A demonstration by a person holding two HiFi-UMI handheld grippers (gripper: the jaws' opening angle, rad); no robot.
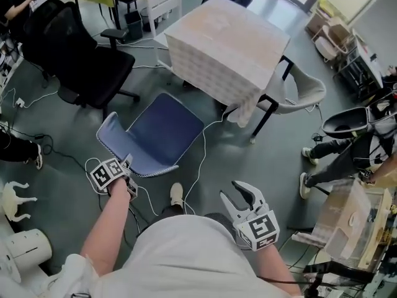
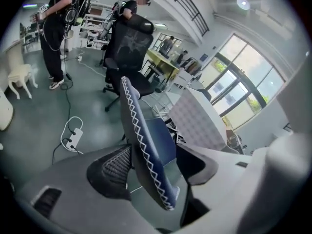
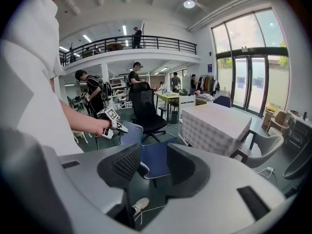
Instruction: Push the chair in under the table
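Observation:
The blue chair [image 1: 164,129] stands pulled out from the white cloth-covered table [image 1: 223,42], its seat facing the table and its backrest [image 1: 115,138] toward me. My left gripper [image 1: 127,166] is at the backrest's top edge. In the left gripper view the stitched backrest edge [image 2: 146,150] runs between the jaws of the left gripper [image 2: 156,159], which stand wide with a gap showing on the right side. My right gripper [image 1: 239,197] hangs open near my body, with nothing between its fingers, pointing toward the chair [image 3: 130,133] and table [image 3: 214,126].
A black office chair [image 1: 80,54] stands left of the table, and a pale shell chair [image 1: 304,92] sits at its right side. Cables and a power strip [image 2: 73,138] lie on the floor. A person [image 1: 347,148] stands at the right.

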